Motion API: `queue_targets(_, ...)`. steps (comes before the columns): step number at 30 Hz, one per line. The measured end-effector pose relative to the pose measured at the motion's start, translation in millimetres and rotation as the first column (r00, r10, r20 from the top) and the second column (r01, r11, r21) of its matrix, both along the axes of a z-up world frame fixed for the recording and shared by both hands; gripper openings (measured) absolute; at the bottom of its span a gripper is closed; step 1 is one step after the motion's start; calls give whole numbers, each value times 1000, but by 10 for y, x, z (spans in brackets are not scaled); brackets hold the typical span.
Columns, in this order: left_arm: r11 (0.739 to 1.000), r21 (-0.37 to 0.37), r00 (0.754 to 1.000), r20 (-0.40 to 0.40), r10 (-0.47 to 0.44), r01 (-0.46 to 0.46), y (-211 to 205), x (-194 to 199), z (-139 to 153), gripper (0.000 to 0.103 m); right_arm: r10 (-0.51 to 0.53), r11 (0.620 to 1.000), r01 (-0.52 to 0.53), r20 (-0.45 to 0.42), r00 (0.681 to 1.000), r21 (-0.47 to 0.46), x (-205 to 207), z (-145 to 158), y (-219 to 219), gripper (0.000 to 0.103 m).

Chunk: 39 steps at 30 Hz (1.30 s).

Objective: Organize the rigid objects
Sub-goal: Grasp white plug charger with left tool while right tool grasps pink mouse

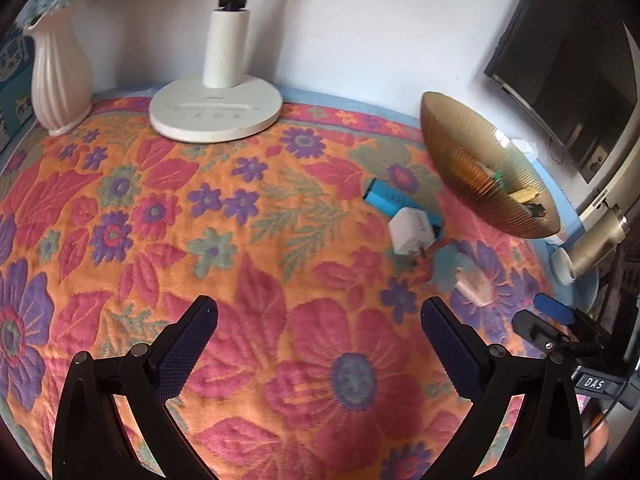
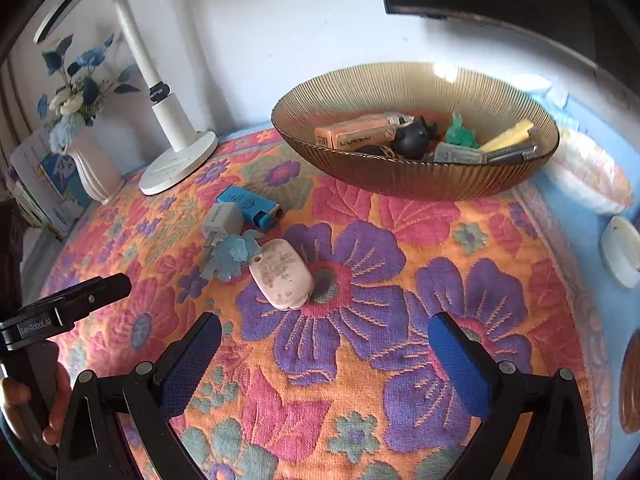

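An amber ribbed glass bowl (image 2: 416,176) holds several small items: an orange box (image 2: 352,132), a black figure, a green piece and a yellow lighter. On the flowered cloth lie a blue lighter (image 2: 250,204), a white plug adapter (image 2: 222,220), a pale blue translucent figure (image 2: 232,256) and a pink oval case (image 2: 282,274). My right gripper (image 2: 324,338) is open and empty, just in front of the pink case. My left gripper (image 1: 320,320) is open and empty, left of the adapter (image 1: 412,234), the blue lighter (image 1: 390,196) and the bowl (image 1: 472,184).
A white lamp base (image 1: 216,114) and a pink ribbed vase with blue flowers (image 1: 60,80) stand at the back by the wall. A dark monitor (image 1: 568,80) hangs at the right. A white dish (image 2: 620,252) lies on the blue edge at the right.
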<state>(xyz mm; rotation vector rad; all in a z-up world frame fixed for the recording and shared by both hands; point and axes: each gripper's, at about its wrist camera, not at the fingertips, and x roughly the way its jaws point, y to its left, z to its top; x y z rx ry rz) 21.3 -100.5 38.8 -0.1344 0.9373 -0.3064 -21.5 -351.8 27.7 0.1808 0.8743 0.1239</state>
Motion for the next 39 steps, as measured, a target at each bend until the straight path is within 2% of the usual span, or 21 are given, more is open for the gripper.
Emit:
queue_targets(2, 998, 25, 998, 12, -56, 56, -215, 122, 68, 101, 36, 998, -36, 0, 999, -44, 73, 61, 43, 103)
queue_targets(4, 992, 61, 994, -5, -109, 109, -418, 280, 27, 100, 109, 984, -110, -15, 994, -141, 157, 35, 191, 103)
queue_targets(6, 986, 82, 988, -56, -142, 146, -585, 449, -99, 84, 161, 961, -165, -38, 986, -224, 220, -47, 322, 102)
queue_targets(7, 983, 79, 984, -79, -160, 166, -649, 511, -152, 81, 185, 949, -189, -42, 982, -252, 242, -107, 378, 96)
queue_targets(8, 982, 71, 982, -80, -169, 175, -691, 548, -183, 81, 202, 943, -207, -48, 978, -259, 265, -155, 410, 85)
queue_targets(9, 985, 44, 985, -50, -164, 167, -691, 570, -167, 81, 209, 942, -216, -54, 976, -257, 293, -197, 428, 80)
queue_targets(11, 987, 19, 986, -53, -156, 157, -696, 657, -169, 81, 210, 950, -218, -61, 976, -225, 366, -241, 417, 75)
queue_targets(13, 988, -15, 985, -70, -155, 154, -695, 740, -195, 76, 201, 957, -206, -47, 979, -206, 426, -205, 413, 68)
queue_targets(15, 986, -32, 982, -94, -166, 164, -721, 766, -239, 75, 198, 956, -206, -60, 978, -211, 488, -236, 447, 68)
queue_targets(16, 986, -14, 982, -82, -169, 168, -748, 751, -238, 75, 198, 952, -204, -52, 979, -227, 487, -232, 489, 67)
queue_targets(18, 982, 46, 982, -64, -180, 183, -853, 690, -252, 75, 213, 947, -217, -40, 976, -237, 454, -218, 561, 53)
queue_targets(19, 979, 82, 982, -55, -182, 186, -913, 669, -257, 75, 223, 945, -225, -34, 974, -237, 447, -201, 572, 39)
queue_targets(20, 974, 118, 981, -45, -191, 195, -979, 622, -262, 75, 226, 943, -227, -31, 974, -244, 421, -191, 599, 34)
queue_targets(22, 969, 129, 977, -27, -209, 211, -1045, 583, -257, 75, 211, 942, -213, -38, 977, -259, 383, -191, 601, 34)
queue_targets(23, 968, 133, 977, -20, -212, 213, -1074, 559, -260, 69, 199, 948, -204, -45, 979, -244, 341, -188, 570, 34)
queue_targets(25, 967, 123, 975, -7, -222, 222, -1121, 529, -264, 55, 172, 958, -178, -47, 984, -223, 231, -184, 483, 34)
queue_targets(26, 967, 110, 973, -5, -231, 231, -1137, 515, -258, 37, 161, 960, -167, -42, 986, -224, 181, -182, 453, 34)
queue_targets(27, 966, 106, 972, 2, -236, 234, -1142, 491, -243, 26, 154, 961, -158, -35, 987, -225, 139, -185, 426, 34)
queue_targets(32, 968, 123, 975, 27, -223, 218, -964, 258, -170, 24, 158, 971, -157, -13, 987, -180, 33, -208, 309, 34)
queue_targets(39, 991, 70, 990, 76, -122, 117, -383, -33, -95, 24, 177, 971, -174, 2, 984, -162, 3, -196, 281, 34)
